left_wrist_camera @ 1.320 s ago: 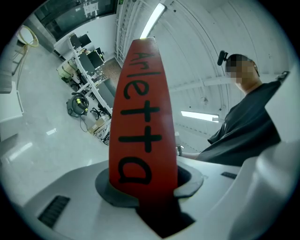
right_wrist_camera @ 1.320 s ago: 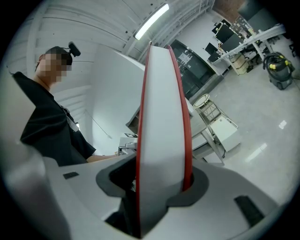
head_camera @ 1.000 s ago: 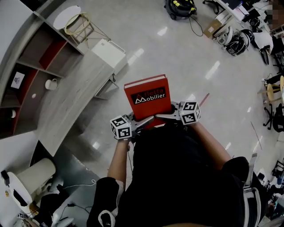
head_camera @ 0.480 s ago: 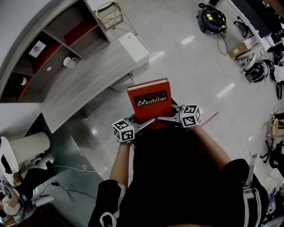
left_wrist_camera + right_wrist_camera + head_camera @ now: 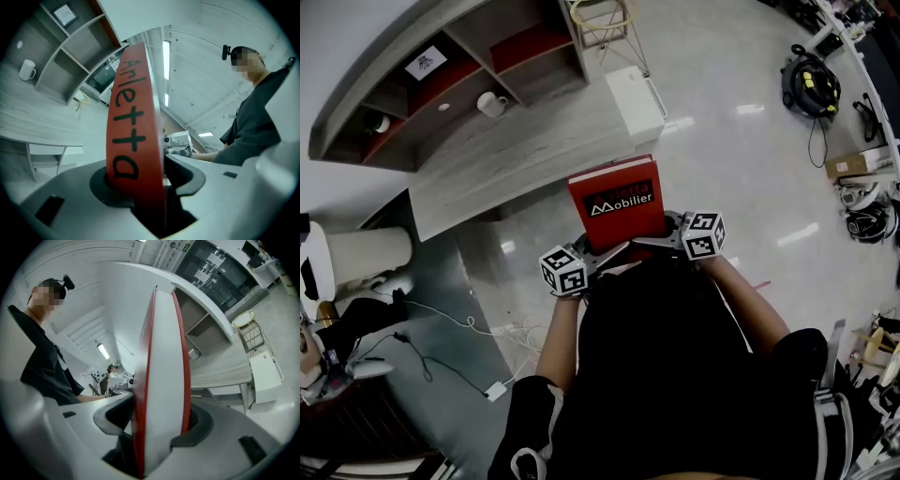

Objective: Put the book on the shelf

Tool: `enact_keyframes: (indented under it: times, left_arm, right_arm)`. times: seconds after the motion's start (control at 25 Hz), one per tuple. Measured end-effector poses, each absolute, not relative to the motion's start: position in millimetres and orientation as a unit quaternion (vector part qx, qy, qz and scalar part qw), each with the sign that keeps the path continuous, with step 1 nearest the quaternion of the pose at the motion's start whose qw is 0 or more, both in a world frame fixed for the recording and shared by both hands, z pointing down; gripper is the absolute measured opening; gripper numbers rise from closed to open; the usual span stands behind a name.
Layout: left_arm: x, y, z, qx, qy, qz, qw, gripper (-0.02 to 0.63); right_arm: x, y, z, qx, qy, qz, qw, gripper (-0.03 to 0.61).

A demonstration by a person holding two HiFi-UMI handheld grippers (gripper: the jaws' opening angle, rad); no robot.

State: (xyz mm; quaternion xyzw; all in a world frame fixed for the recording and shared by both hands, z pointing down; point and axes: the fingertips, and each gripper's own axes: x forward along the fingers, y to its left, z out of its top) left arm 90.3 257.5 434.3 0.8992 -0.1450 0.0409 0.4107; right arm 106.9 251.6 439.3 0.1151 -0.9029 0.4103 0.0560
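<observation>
A red hardcover book (image 5: 614,202) with "Mobilier" on its cover is held flat in the air in front of the person, over the floor. My left gripper (image 5: 598,260) clamps its near left corner and my right gripper (image 5: 652,246) its near right corner. In the left gripper view the lettered red spine (image 5: 131,126) stands between the jaws of the left gripper (image 5: 140,173). In the right gripper view the white page edge (image 5: 161,380) fills the jaws of the right gripper (image 5: 157,423). Both grippers' jaws have just been opening a little, with the book still between them. The grey shelf unit (image 5: 441,84) stands beyond a long counter.
A grey wood-grain counter (image 5: 525,150) runs below the shelf. A white mug (image 5: 492,103) and a framed picture (image 5: 425,63) sit in shelf compartments. A white cabinet (image 5: 637,94) and a wire stool (image 5: 600,14) stand at the counter's end. Cables (image 5: 459,328) trail on the floor at left.
The person has turned toward the shelf: counter and shelf have swung from the far left into the upper middle of the head view. The book stays held between both grippers.
</observation>
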Motion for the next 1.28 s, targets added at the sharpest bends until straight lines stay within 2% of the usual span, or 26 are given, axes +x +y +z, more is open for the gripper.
enact_keyframes:
  times: [0.2,0.4,0.88,1.28]
  left_arm:
    - [91.7,208.8,435.7,0.891,-0.186,0.050,0.410,0.201]
    - [91.6,163.2,436.6,0.884,-0.224,0.063,0.406,0.204]
    - [89.6,94.2,440.2,0.871,-0.264,0.078,0.407,0.208]
    - [70.2,45.9,453.7,0.852,-0.335,0.105,0.388,0.273]
  right_arm:
    - [108.4,200.5,441.0,0.081,-0.908,0.406,0.070,0.241]
    - [110.8,150.6,445.6,0.074,-0.913,0.392,0.085,0.281]
    - [109.9,81.5,449.0,0.024,-0.917,0.386,0.093,0.272]
    - [98.9,34.9,456.5,0.009,-0.925,0.362,0.113,0.258]
